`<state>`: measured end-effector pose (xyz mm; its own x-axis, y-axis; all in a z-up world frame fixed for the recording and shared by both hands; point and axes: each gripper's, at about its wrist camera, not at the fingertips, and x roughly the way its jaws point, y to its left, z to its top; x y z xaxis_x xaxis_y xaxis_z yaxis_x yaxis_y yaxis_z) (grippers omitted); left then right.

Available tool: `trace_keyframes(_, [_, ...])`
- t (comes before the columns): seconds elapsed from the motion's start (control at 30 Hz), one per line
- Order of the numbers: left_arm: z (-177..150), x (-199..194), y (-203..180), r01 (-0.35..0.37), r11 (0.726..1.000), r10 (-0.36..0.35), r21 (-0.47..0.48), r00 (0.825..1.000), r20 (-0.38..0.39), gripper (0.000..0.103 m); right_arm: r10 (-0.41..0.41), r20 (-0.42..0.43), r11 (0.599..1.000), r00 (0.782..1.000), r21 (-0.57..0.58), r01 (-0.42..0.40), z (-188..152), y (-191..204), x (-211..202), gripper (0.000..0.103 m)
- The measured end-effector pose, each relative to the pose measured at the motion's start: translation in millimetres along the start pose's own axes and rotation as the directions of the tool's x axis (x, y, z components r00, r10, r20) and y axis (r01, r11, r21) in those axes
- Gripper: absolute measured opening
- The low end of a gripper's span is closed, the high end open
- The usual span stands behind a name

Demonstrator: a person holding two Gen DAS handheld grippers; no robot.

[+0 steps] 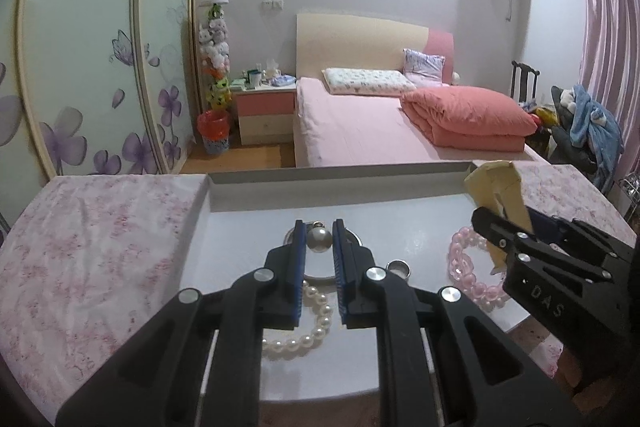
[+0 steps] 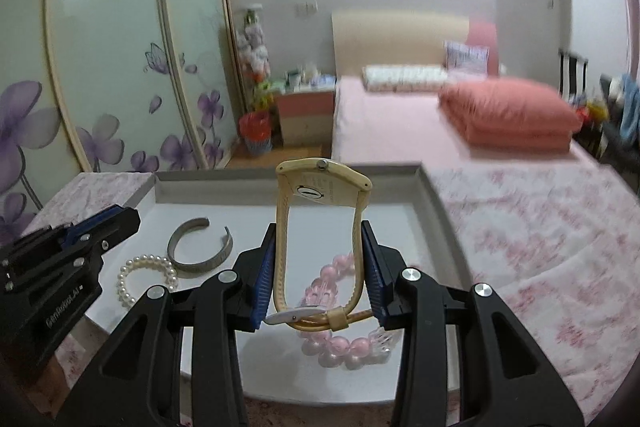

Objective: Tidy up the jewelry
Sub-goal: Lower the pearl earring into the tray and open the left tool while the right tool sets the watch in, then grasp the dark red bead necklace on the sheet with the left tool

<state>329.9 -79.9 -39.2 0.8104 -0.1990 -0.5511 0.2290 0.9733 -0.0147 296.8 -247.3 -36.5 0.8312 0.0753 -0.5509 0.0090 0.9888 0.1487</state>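
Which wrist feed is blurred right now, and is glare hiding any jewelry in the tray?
Right wrist view: bed and background motion-smeared, but the watch in the right gripper stays sharp. Left wrist view: crisp; ceiling glare only, pearl bracelet and tray readable.

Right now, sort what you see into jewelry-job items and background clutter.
Job items: cream watch held in the right gripper; big pearl piece between the left gripper fingers; white pearl bracelet; pink bead bracelet; silver cuff; small ring; white tray.

Lying about: folded quilt; pillow; red bin; nightstand.
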Motion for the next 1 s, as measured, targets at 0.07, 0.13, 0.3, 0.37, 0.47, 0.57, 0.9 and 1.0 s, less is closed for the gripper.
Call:
trace_keyframes(0.07, [0.6, 5.3, -0.7, 0.007, 1.000, -0.007, 0.002, 1.000, -0.016, 0.014, 0.009, -0.033, 1.000, 0.999, 0.011, -0.009, 1.2, -1.7, 5.9, 0.040])
trace_keyframes(0.13, [0.6, 11.5, -1.9, 0.010, 1.000, -0.010, 0.004, 0.999, -0.034, 0.014, 0.009, -0.062, 1.000, 0.998, 0.011, -0.009, 1.7, 0.7, 12.2, 0.042])
trace_keyframes(0.3, [-1.0, 18.7, -1.4, 0.004, 1.000, -0.003, 0.003, 0.999, -0.050, 0.034, 0.019, -0.044, 1.000, 0.999, 0.008, -0.018, 1.9, 1.1, 7.5, 0.054])
trace_keyframes(0.37, [-0.7, 18.2, 1.9, -0.006, 1.000, 0.006, -0.008, 0.999, -0.047, 0.036, 0.016, -0.034, 1.000, 0.999, -0.006, -0.016, 3.1, 1.7, 4.9, 0.055])
trace_keyframes(0.47, [0.5, 13.9, 10.1, -0.017, 0.999, 0.015, -0.039, 0.999, -0.045, 0.036, 0.013, -0.022, 1.000, 1.000, -0.013, -0.014, 4.5, 0.8, -0.7, 0.055])
trace_keyframes(0.57, [2.0, 5.9, 22.4, -0.038, 0.997, 0.036, -0.072, 0.999, -0.037, 0.036, 0.003, -0.005, 1.000, 1.000, -0.017, -0.003, 6.1, -0.8, -9.7, 0.055])
trace_keyframes(0.9, [-8.0, -49.2, 45.3, -0.059, 0.993, 0.058, -0.102, 0.998, -0.013, 0.036, 0.008, 0.052, 0.999, 0.999, -0.053, -0.005, -2.9, 0.7, -63.8, 0.055])
trace_keyframes(1.0, [-19.2, -70.8, 45.2, -0.030, 0.994, 0.028, -0.101, 0.999, -0.018, 0.036, 0.017, 0.063, 0.998, 0.998, -0.055, -0.013, -9.2, 1.3, -81.1, 0.055])
